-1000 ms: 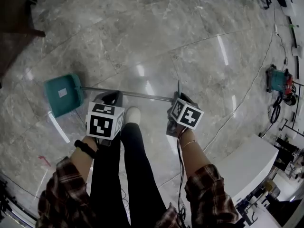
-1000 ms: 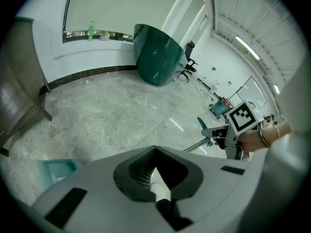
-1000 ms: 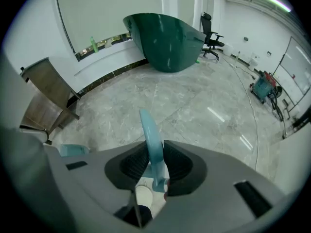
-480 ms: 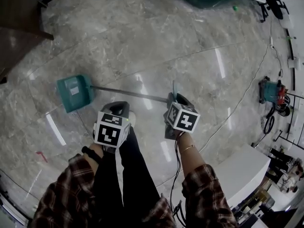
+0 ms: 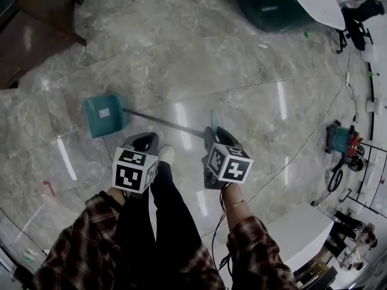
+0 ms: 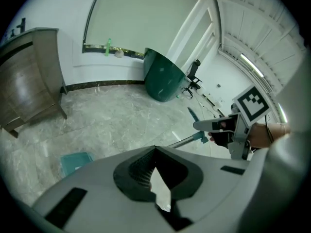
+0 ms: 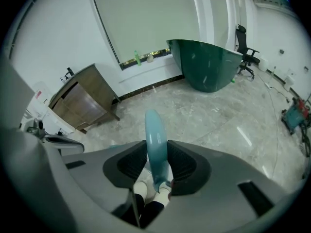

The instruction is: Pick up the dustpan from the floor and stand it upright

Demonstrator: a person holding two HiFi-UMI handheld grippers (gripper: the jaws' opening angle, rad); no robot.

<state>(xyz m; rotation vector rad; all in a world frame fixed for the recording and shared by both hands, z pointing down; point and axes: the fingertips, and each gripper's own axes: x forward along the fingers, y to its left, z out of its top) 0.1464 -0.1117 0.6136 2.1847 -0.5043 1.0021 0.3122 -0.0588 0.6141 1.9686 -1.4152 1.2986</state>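
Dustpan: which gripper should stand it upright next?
Right. The right gripper has the dustpan's handle between its jaws, though they have just been opening. The left gripper is empty and off the pole.

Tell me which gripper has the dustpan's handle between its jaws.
The right gripper: the pale teal handle stands between its jaws, which have just been opening. The left gripper holds nothing.

One dustpan (image 5: 104,115); two tongs (image 5: 144,142) (image 5: 213,135); one cabinet (image 5: 37,23).
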